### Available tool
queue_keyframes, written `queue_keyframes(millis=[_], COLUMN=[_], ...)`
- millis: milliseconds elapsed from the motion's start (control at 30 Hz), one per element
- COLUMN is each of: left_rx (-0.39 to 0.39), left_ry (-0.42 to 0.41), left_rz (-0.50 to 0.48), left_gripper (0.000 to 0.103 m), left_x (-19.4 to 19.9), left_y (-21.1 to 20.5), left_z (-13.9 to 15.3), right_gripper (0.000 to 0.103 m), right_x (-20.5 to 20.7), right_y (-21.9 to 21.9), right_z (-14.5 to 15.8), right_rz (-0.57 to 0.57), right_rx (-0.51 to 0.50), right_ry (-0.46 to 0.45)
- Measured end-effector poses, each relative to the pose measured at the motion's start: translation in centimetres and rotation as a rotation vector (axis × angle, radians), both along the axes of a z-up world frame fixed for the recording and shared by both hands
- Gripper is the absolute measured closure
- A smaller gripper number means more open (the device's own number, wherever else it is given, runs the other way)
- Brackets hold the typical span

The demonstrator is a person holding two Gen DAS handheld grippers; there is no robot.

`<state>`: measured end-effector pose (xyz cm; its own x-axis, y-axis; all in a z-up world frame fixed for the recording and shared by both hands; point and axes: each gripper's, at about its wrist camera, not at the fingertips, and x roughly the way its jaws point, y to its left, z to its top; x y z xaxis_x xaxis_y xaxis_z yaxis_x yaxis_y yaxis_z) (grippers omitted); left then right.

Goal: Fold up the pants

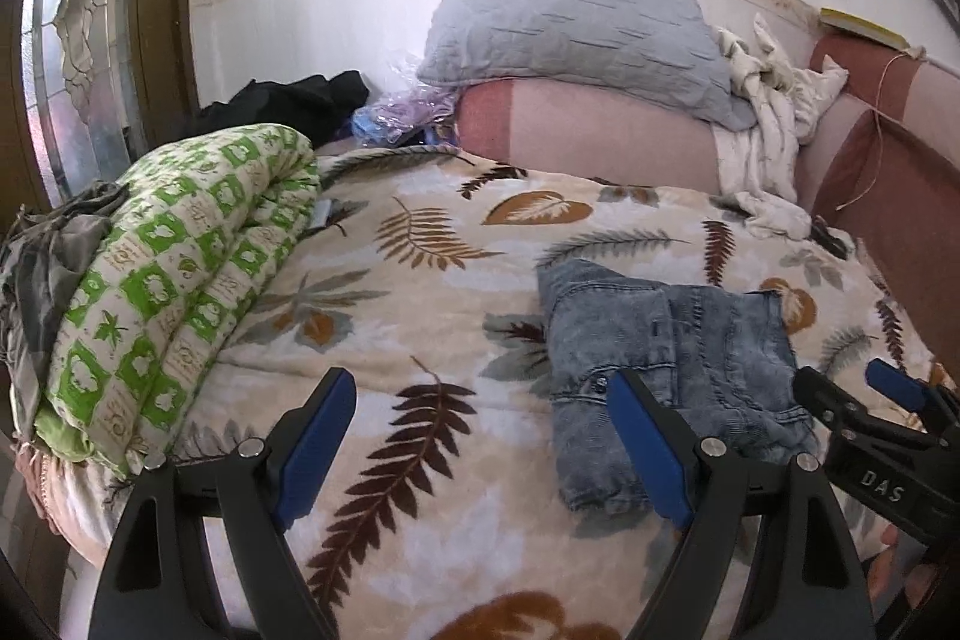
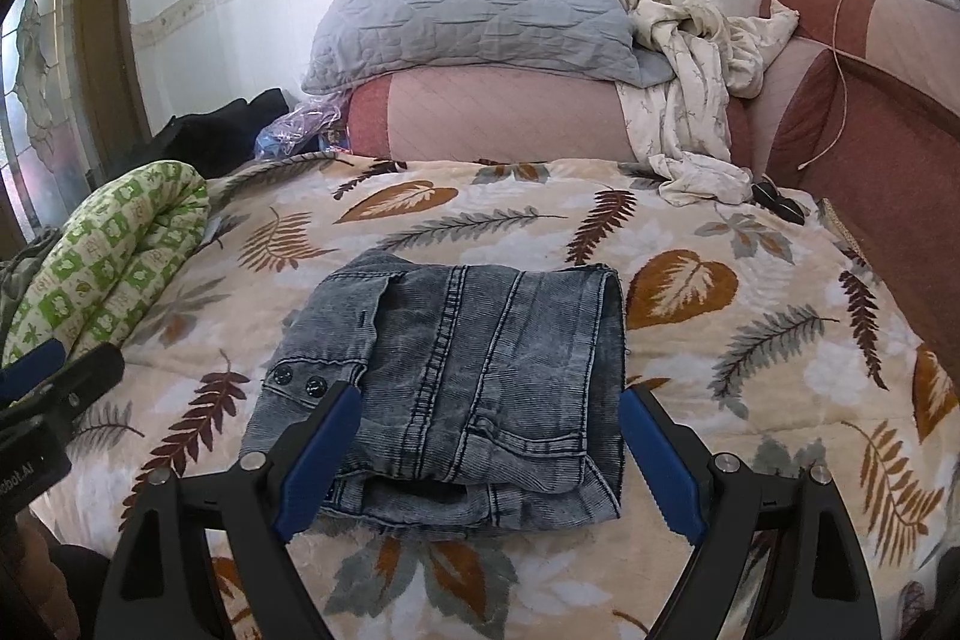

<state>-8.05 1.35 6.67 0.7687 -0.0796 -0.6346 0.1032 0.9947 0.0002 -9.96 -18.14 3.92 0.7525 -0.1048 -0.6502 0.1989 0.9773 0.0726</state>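
Folded jeans (image 2: 456, 388) lie on the bed's leaf-print blanket (image 2: 750, 340), and I hold both tools above its near edge.

The one pair of pants sits as a compact square bundle in the middle of the blanket, waistband snaps to the left, just beyond my right fingers (image 2: 486, 454), which stand wide apart and clamp nothing. My left fingers (image 1: 486, 451) are also spread and empty, over bare blanket to the left of the bundle. I judge the folding all but finished; what remains, if anything, calls for pressing the top layer flat or squaring the near edge, where the layers gape a little. Counted: one pair of jeans, two tools, one grey pillow (image 2: 474, 10) at the far wall, one green-checked rolled quilt (image 1: 174, 274) at the left, one crumpled white cloth (image 2: 690, 88) far right.
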Motion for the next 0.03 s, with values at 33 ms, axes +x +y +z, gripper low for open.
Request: queue_keyframes(millis=[33], left_rx=[0.013], left_ry=[0.015], left_rz=[0.005], left_gripper=[0.016], left_x=[0.26], left_y=[-0.06], left_z=[-0.23], right_gripper=[0.013], right_x=[0.01], right_y=[-0.03], right_z=[-0.05], right_rz=[0.000], right_rx=[0.001], right_ry=[0.001])
